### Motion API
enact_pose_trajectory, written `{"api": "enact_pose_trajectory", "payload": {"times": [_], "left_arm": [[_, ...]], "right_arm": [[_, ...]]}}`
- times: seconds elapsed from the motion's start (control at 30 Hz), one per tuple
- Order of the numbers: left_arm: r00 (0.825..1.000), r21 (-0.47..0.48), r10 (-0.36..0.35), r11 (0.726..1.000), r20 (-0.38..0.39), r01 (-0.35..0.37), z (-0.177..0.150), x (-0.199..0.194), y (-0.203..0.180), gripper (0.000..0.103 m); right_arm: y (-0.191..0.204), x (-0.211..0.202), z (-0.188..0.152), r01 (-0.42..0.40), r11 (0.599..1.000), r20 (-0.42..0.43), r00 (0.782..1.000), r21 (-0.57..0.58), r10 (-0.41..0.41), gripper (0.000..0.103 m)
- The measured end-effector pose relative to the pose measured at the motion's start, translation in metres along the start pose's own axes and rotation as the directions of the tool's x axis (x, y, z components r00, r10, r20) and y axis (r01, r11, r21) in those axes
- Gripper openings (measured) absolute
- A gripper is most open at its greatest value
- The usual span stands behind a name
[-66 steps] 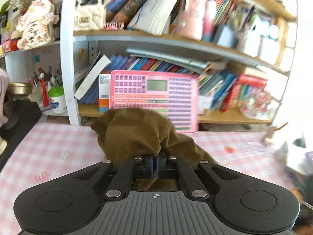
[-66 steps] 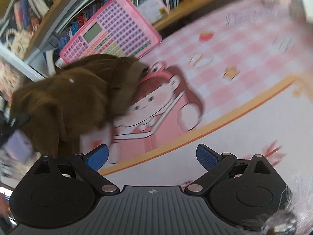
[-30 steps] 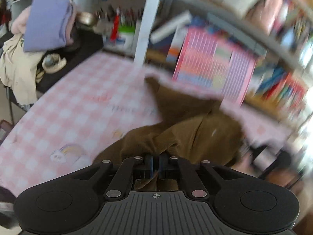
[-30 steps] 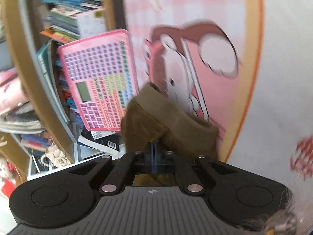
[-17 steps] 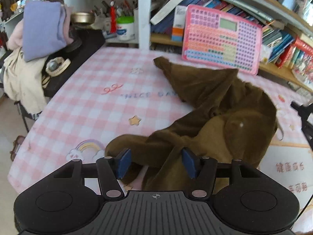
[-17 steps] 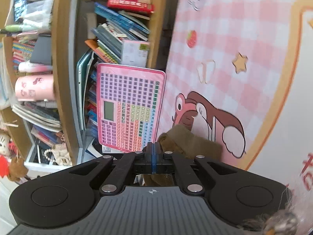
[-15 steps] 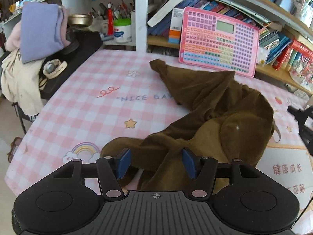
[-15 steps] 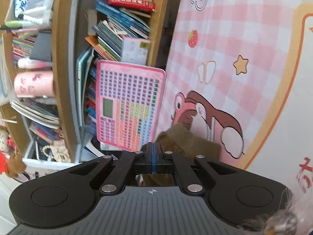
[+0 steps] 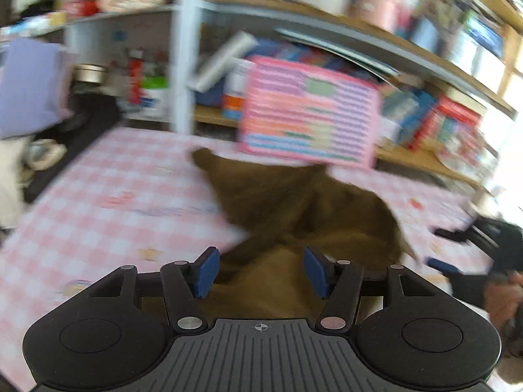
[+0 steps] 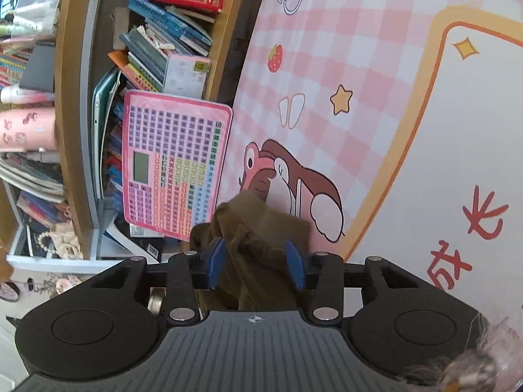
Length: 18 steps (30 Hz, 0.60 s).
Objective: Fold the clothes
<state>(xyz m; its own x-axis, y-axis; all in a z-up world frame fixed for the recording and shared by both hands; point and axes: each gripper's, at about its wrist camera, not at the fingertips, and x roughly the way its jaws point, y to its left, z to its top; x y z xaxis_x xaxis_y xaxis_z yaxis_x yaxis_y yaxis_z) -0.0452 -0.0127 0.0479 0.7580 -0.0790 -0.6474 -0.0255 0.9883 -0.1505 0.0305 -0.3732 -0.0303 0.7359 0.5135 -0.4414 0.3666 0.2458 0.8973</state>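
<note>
The big desk (image 9: 98, 196) has a pink checked cloth on it, and it gives a flat place to spread clothes for folding. Behind it stands a bookshelf (image 10: 81, 130) packed with books, too many to count. One pink toy keyboard (image 9: 307, 124) leans on the shelf, right at the back edge of the desk. One brown garment (image 9: 304, 202) lies crumpled in a heap on the desk, in front of that toy, so I think it was just dropped there to be laid out flat. There are two tools. The left tool (image 9: 260, 271) is open, with its two blue pads standing apart over the near edge of the garment, and nothing is pinched. The right tool (image 10: 256, 264) has just been opening. A lump of the brown cloth still sits between its two blue pads, but they seem to have let go. The folding looks only started, because the garment is still all bunched up.
</note>
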Motion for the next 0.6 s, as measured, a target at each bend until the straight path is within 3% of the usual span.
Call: {"api": "enact_pose_trajectory", "payload": {"times": [0.07, 0.13, 0.23, 0.33, 0.47, 0.6], "left_arm": [[0.998, 0.094, -0.048, 0.994, -0.046, 0.052, -0.007, 0.013, -0.026, 0.058], [0.995, 0.198, -0.064, 0.977, -0.081, 0.079, -0.015, 0.023, -0.050, 0.058], [0.991, 0.280, -0.067, 0.955, -0.115, 0.097, -0.025, 0.032, -0.069, 0.059], [0.985, 0.283, -0.053, 0.954, -0.162, 0.098, -0.034, 0.043, -0.068, 0.061], [0.983, 0.301, 0.040, 0.954, -0.179, 0.016, -0.040, 0.049, -0.060, 0.061], [0.984, 0.243, 0.046, 0.970, -0.171, -0.003, -0.037, 0.042, -0.045, 0.061]], "right_arm": [[0.001, 0.002, -0.002, 0.019, 1.000, -0.016, 1.000, -0.018, -0.020, 0.046], [0.004, 0.005, -0.005, 0.051, 0.997, -0.033, 0.998, -0.050, -0.052, 0.047], [0.007, 0.008, -0.009, 0.081, 0.992, -0.046, 0.995, -0.093, -0.086, 0.050], [0.008, 0.017, -0.010, 0.107, 0.987, -0.050, 0.992, -0.121, -0.113, 0.052], [0.011, 0.036, -0.007, 0.154, 0.977, -0.053, 0.985, -0.147, -0.163, 0.052], [0.019, 0.057, -0.009, 0.181, 0.964, -0.053, 0.980, -0.193, -0.194, 0.052]]}}
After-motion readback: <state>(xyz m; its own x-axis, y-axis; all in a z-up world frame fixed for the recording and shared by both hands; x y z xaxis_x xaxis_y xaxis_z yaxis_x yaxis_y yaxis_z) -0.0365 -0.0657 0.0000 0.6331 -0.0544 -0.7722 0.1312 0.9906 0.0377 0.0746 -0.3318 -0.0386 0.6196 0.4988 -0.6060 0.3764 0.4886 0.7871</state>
